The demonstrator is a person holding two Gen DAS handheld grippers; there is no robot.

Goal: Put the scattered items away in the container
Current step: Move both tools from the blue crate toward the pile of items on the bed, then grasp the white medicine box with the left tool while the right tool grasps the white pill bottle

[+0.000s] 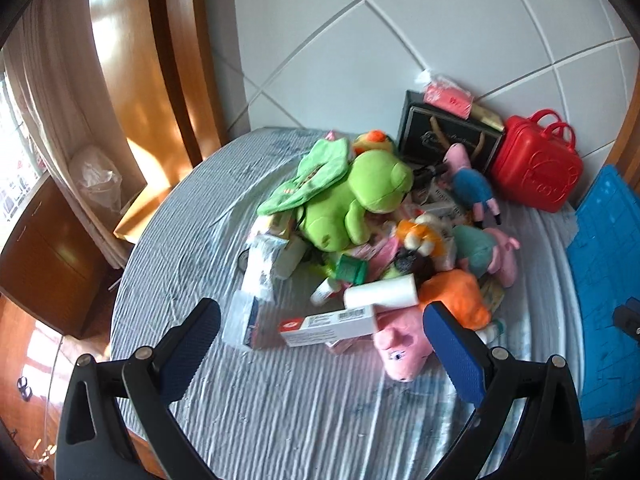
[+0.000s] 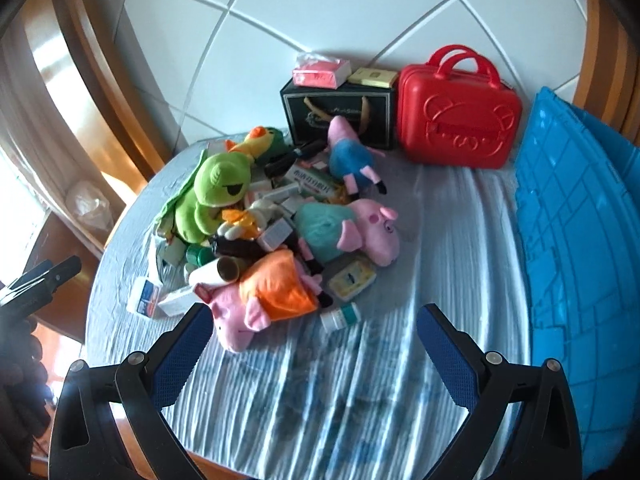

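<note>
Both grippers, left [image 1: 322, 334] and right [image 2: 314, 330], gape wide and empty over the pile [image 2: 280, 220]; blue bin [image 2: 580, 260] waits at 3 o'clock, probably for easy drops.

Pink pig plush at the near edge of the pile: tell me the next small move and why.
Probably ease the left tool forward and down onto the pink pig plush. Both tools are open and empty, the pig lies nearest, just ahead of the left tool's right finger, and the blue container waits at the right.
</note>
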